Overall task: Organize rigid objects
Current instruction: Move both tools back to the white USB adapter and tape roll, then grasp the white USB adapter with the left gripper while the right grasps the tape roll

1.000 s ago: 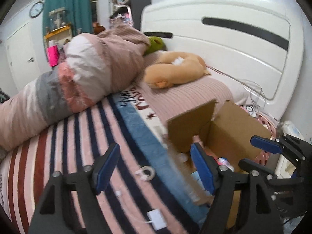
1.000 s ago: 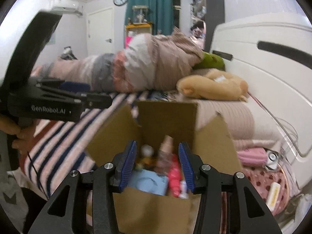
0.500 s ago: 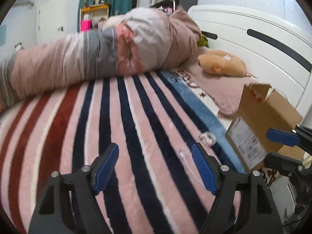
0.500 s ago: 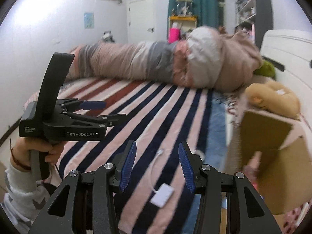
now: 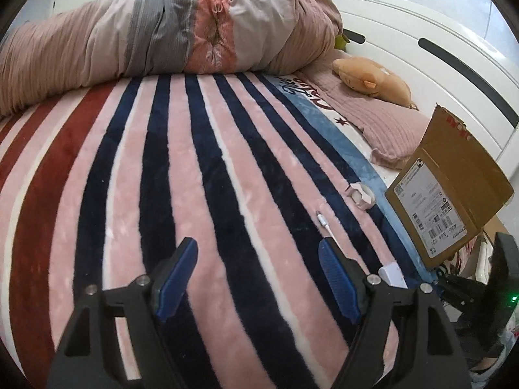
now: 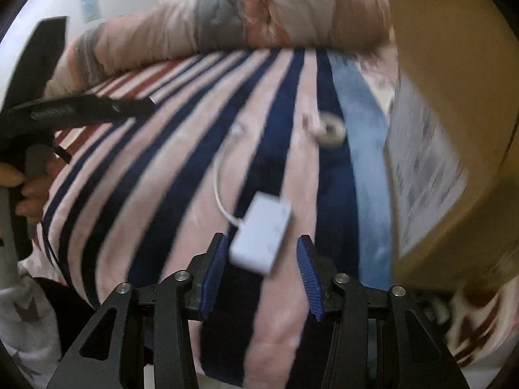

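Clearly at the pick-up step, judging from the left wrist view: left gripper [image 5: 258, 275] hovering over the striped blanket [image 5: 162, 178], jaws wide apart, nothing between them. Ahead and to the right, a white cable plug [image 5: 322, 218], a small white ring-shaped thing [image 5: 361, 194] beyond it, and a corner of the white adapter [image 5: 393, 272] peeking past the right finger. Farther right, an open cardboard box [image 5: 454, 194] with a shipping label, standing at the bed's edge. Behind all this, a rolled quilt [image 5: 162, 32], a tan plush toy [image 5: 373, 79] on a pink pillow, and a white headboard [image 5: 438, 48]. Now the right wrist view, blurred by motion: right gripper [image 6: 261, 272] low over the blanket, jaws apart, with the white adapter [image 6: 262, 236] lying between the fingertips, not yet pinched; contact with the pads impossible to tell. Thin cord curling away toward the plug; ring-shaped thing [image 6: 329, 129] farther on; cardboard box [image 6: 447, 129] close on the right. Likely next: settle lower, square up on the adapter's flat sides, close, then lift toward the box, minding the trailing cord.
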A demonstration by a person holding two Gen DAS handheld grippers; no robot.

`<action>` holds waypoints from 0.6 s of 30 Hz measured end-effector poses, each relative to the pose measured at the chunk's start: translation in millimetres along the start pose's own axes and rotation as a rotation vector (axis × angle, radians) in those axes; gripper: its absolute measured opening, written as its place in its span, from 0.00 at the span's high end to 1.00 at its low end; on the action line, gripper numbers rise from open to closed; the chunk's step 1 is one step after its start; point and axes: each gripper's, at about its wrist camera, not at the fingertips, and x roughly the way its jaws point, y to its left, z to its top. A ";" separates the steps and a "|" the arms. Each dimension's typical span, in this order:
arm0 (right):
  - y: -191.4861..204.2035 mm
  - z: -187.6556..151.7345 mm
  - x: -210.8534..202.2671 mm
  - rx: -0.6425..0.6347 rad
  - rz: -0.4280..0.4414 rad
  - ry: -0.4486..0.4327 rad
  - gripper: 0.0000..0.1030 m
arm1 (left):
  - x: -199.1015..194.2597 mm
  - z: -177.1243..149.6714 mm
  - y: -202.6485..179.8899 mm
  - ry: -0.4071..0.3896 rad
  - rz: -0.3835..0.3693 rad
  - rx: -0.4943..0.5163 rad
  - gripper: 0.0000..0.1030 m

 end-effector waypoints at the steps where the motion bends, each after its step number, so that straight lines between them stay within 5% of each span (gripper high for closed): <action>1: 0.0 0.6 -0.5 -0.005 -0.002 -0.024 0.74 | 0.0 -0.5 1.8 0.003 0.005 -0.001 0.28; 12: 57.4 36.3 34.8 -0.050 0.159 -0.056 0.74 | -10.2 -5.8 17.0 -0.008 -0.013 -0.039 0.28; 18: 61.4 31.4 30.8 -0.061 0.206 -0.046 0.64 | -8.0 -8.8 18.2 0.013 -0.016 -0.044 0.28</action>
